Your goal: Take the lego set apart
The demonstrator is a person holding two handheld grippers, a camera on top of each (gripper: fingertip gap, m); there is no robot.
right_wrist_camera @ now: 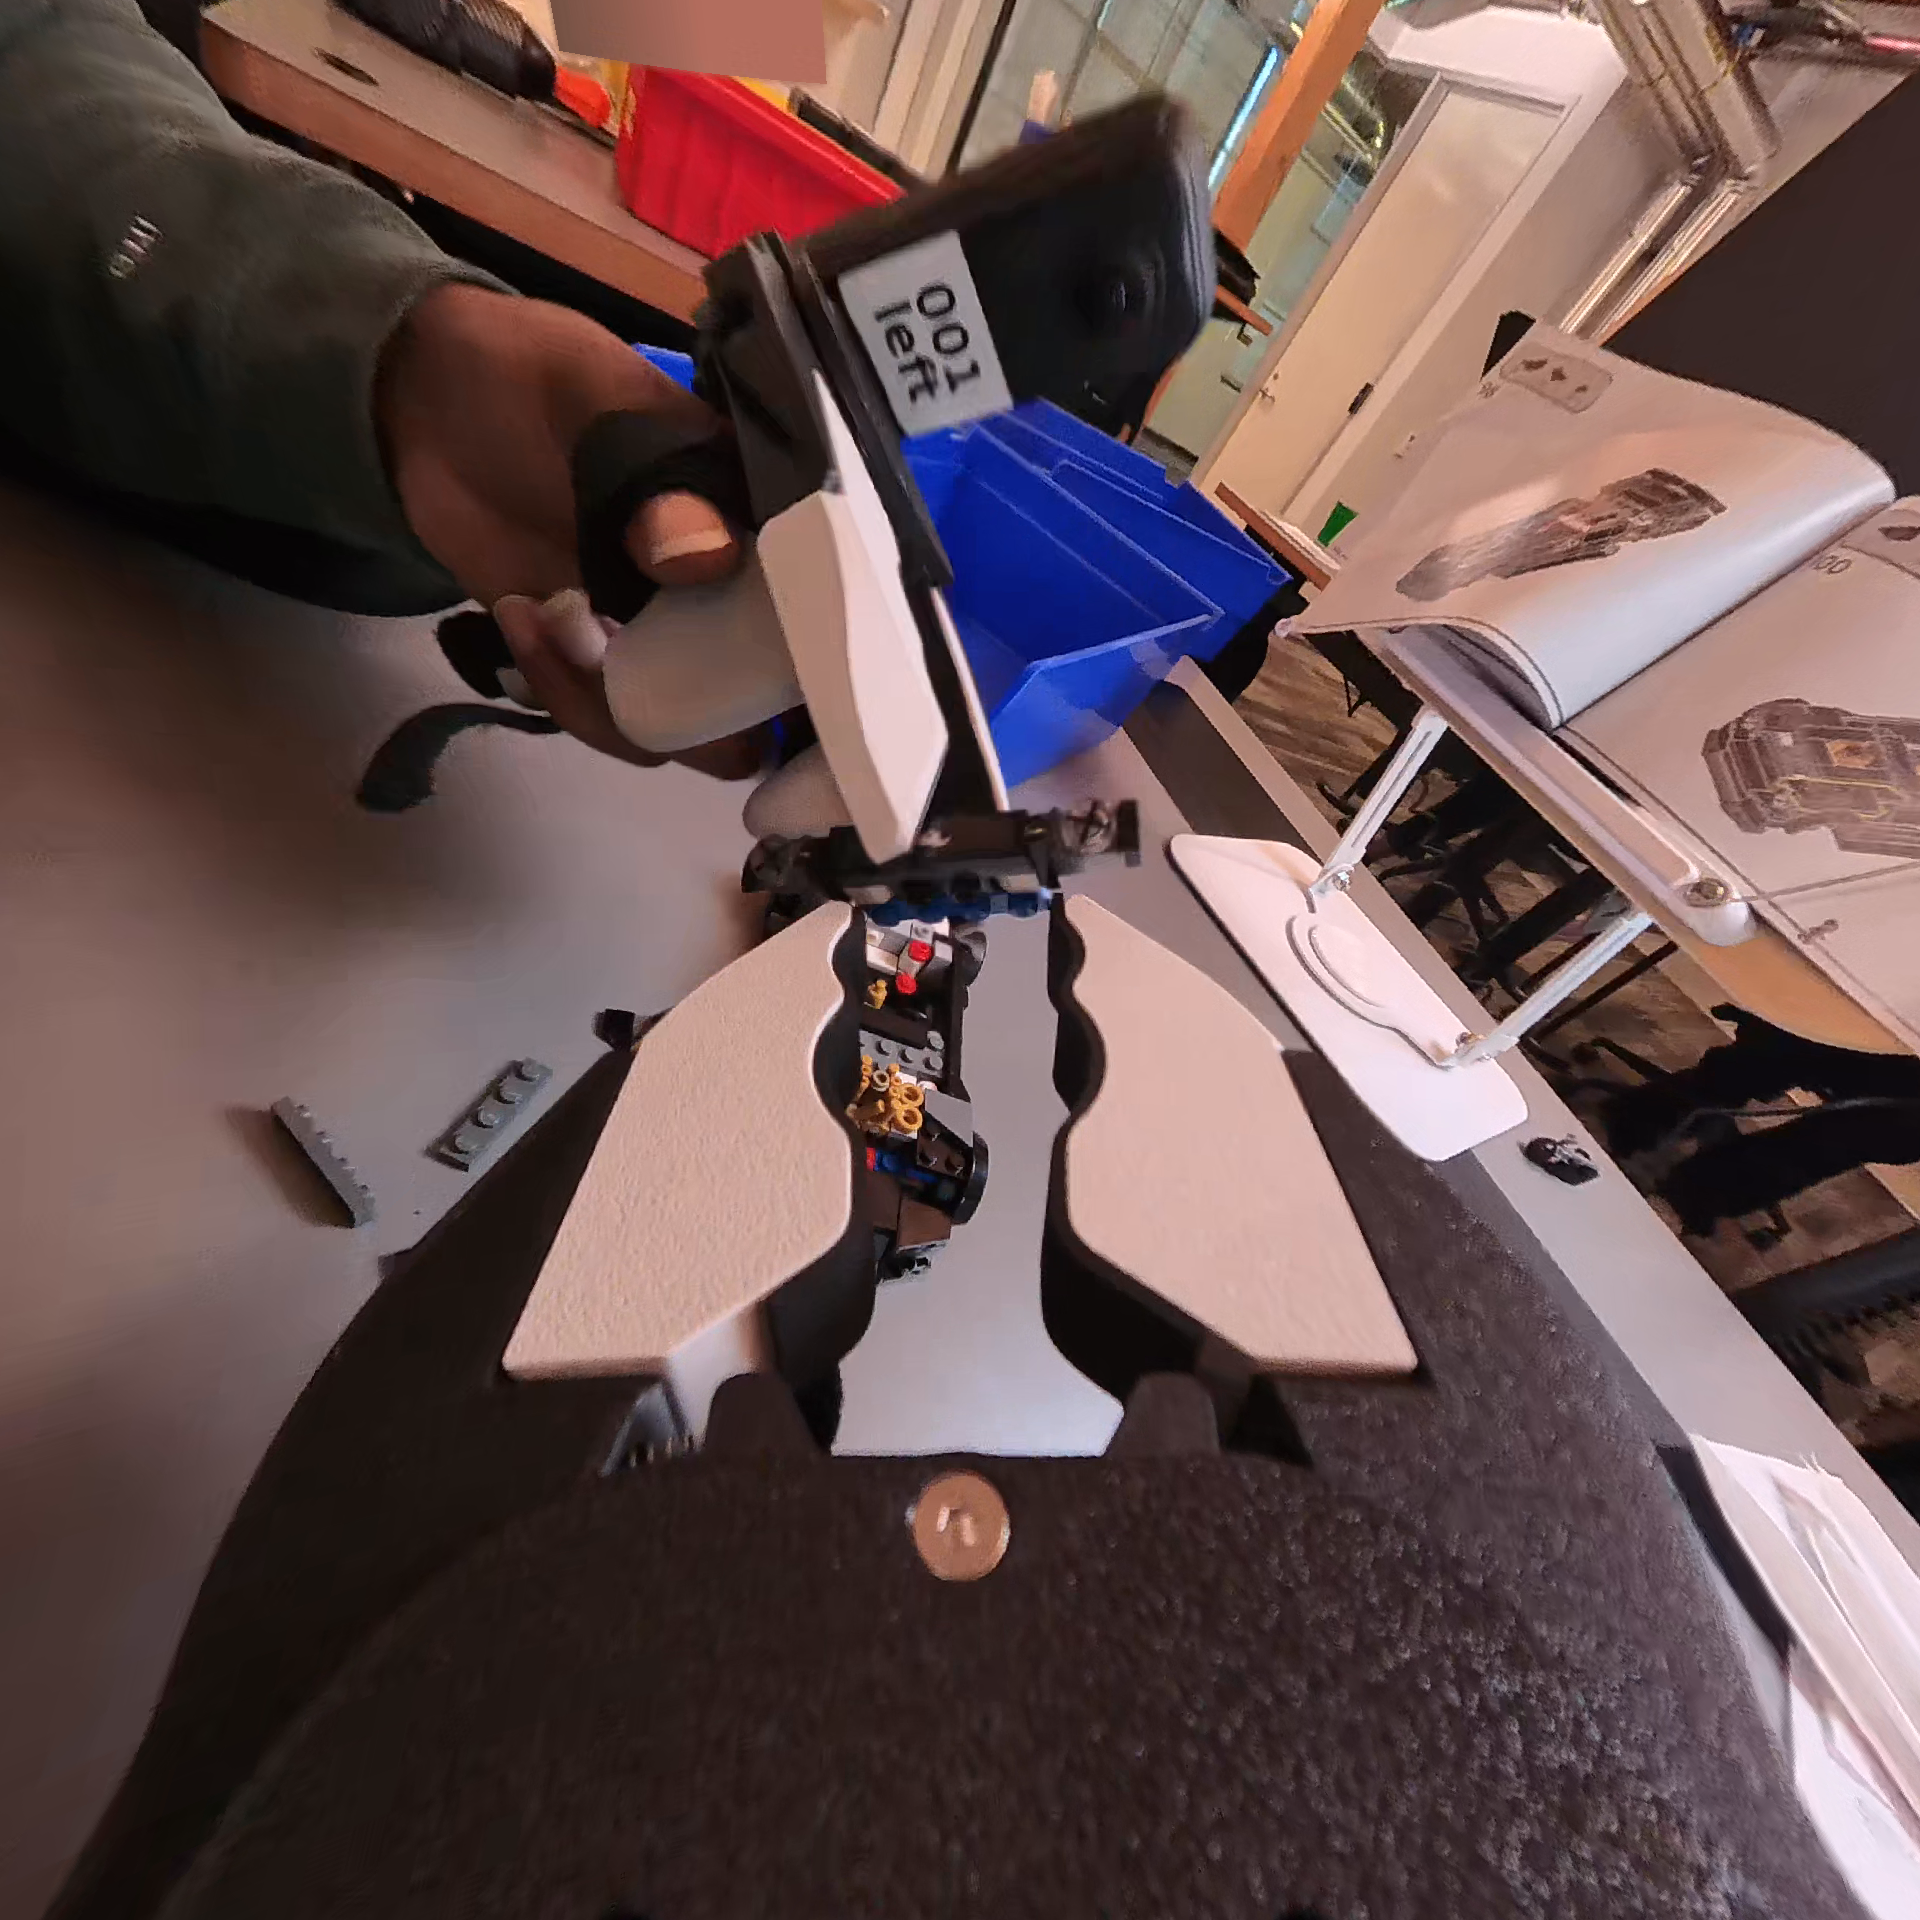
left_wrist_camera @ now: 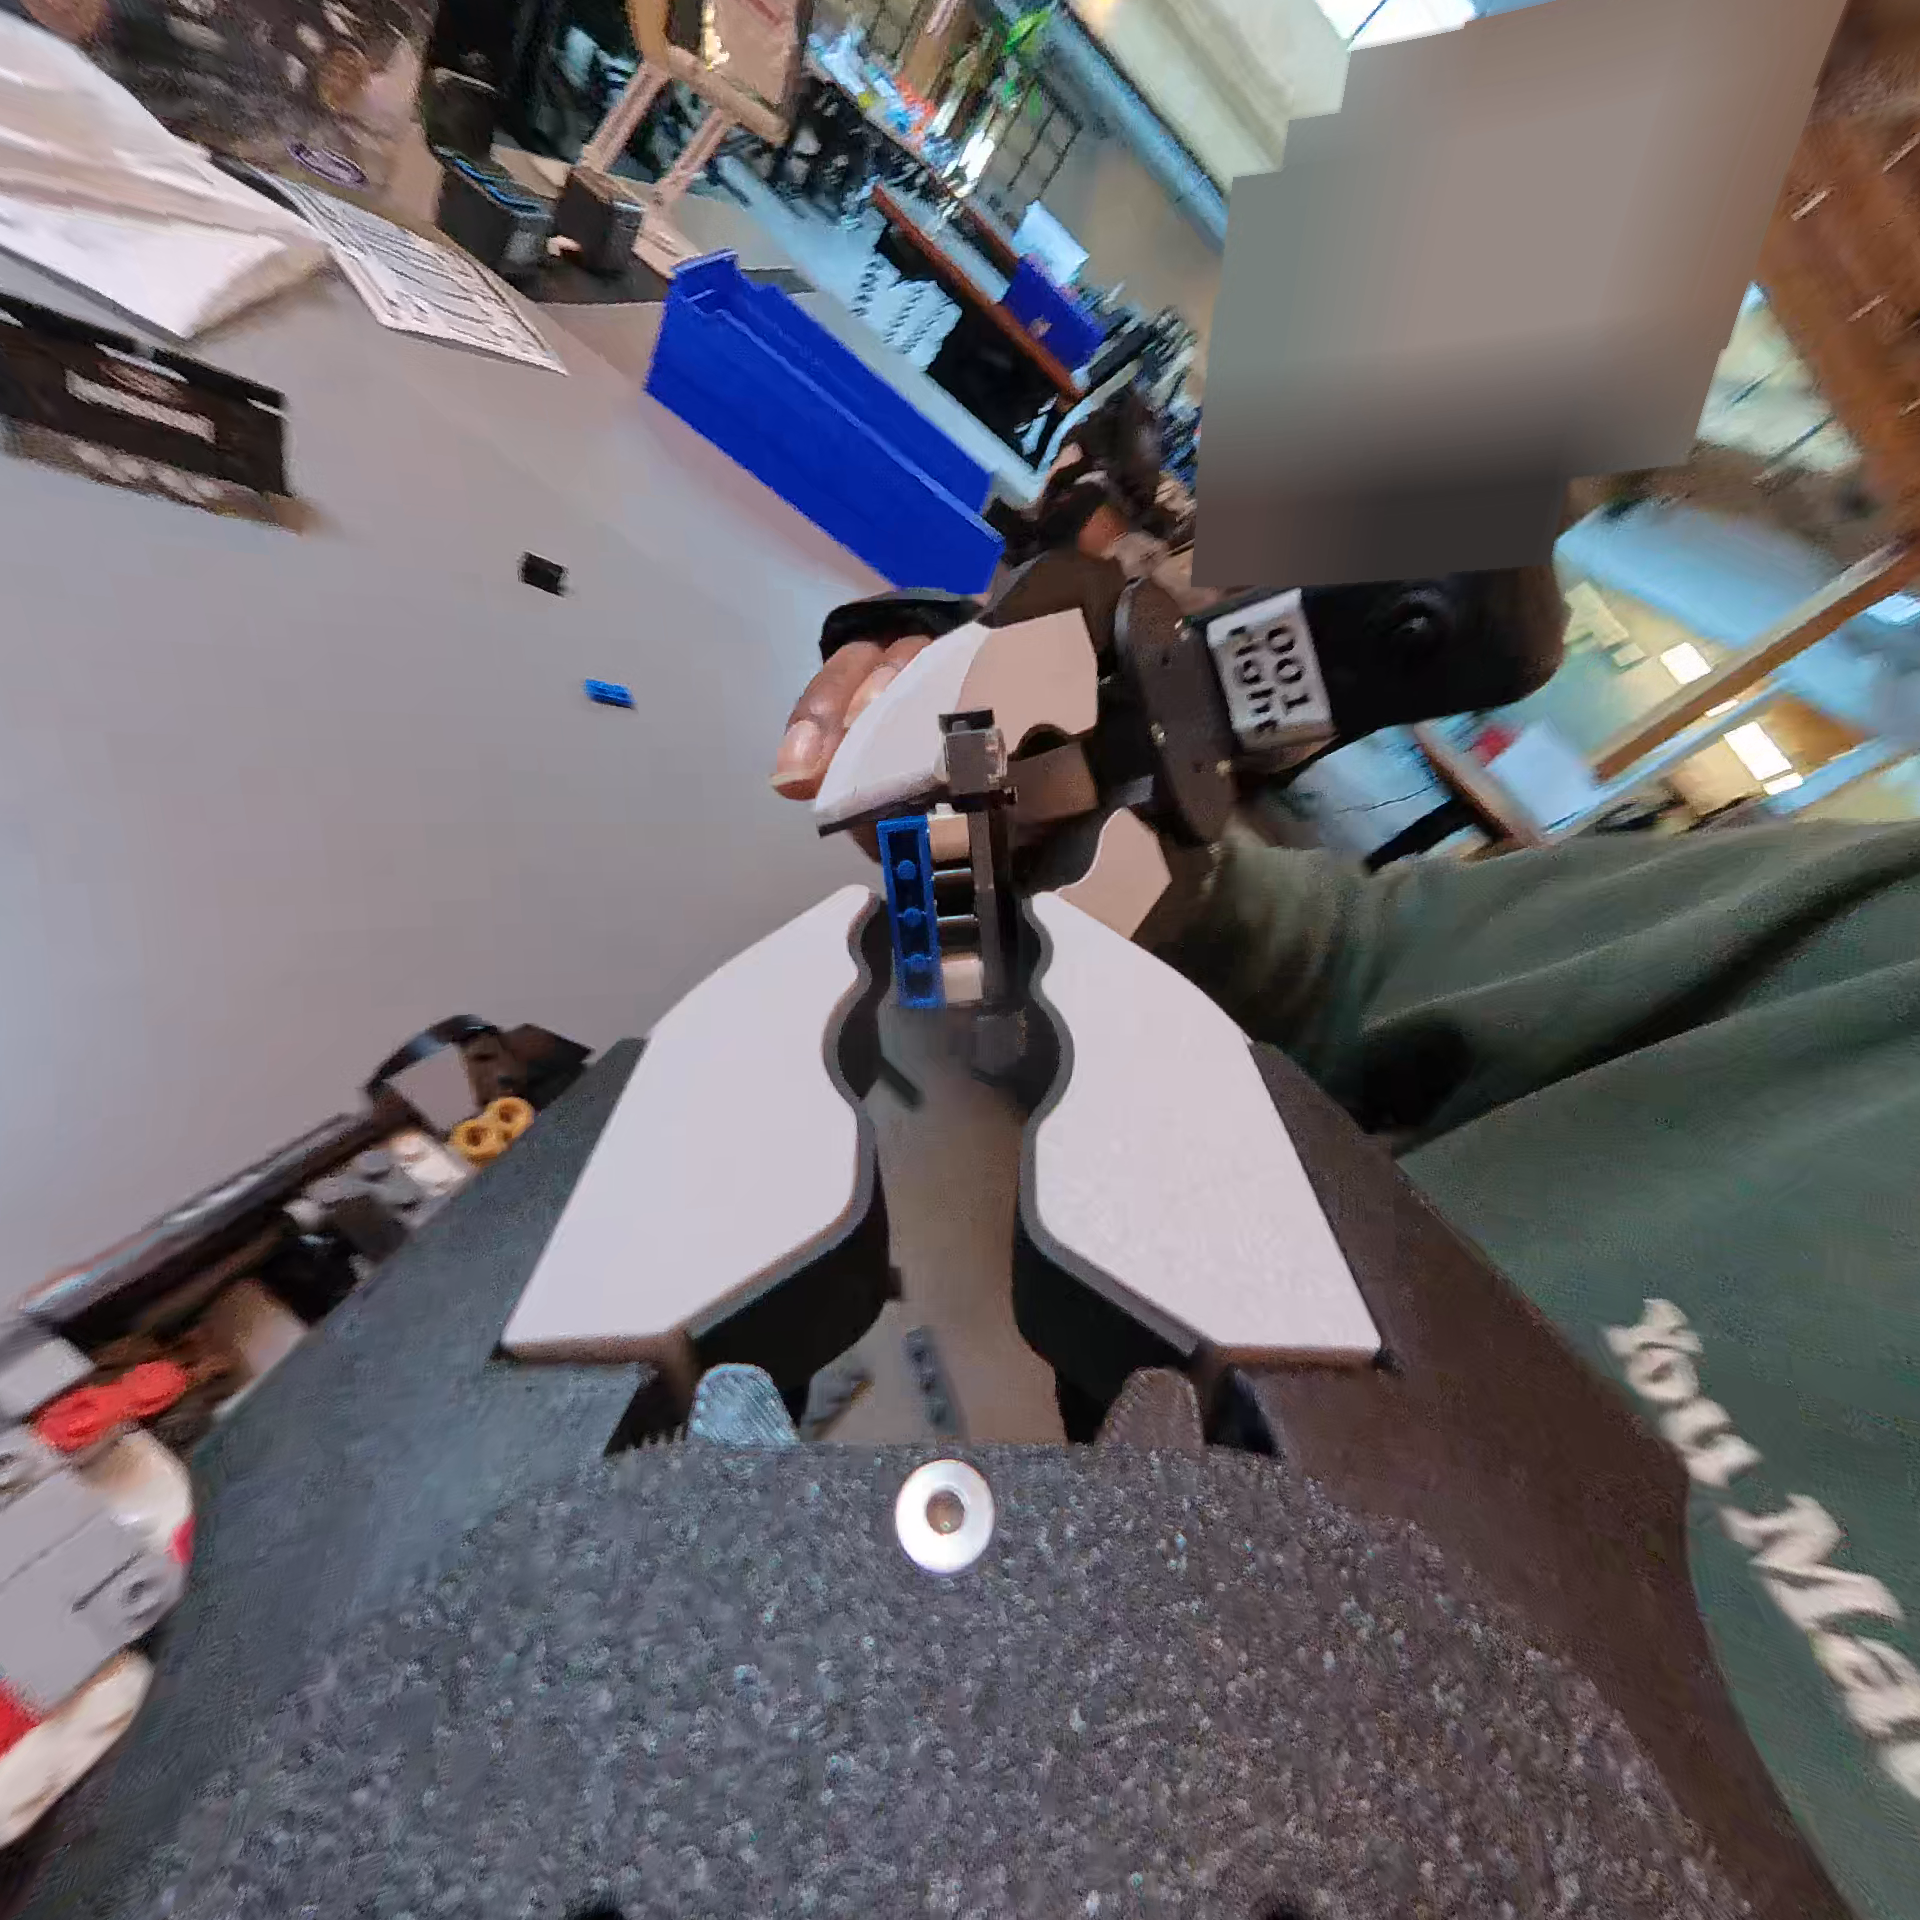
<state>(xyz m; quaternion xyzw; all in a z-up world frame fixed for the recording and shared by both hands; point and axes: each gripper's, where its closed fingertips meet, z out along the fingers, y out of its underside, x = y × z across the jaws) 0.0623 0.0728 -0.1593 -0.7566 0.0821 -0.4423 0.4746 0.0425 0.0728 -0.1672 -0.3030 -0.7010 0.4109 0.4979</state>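
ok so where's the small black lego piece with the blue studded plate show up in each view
Left wrist view: the small black lego piece with the blue studded plate stands centre frame, held between both tools' tips.
Right wrist view: it lies sideways at centre, just past the fingertips, under the left tool.
Shared landmark: the blue plastic bin behind.

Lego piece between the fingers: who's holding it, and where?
Both hold the black-and-blue lego piece: the left gripper pinches its lower end in the left wrist view, the right gripper its upper end.
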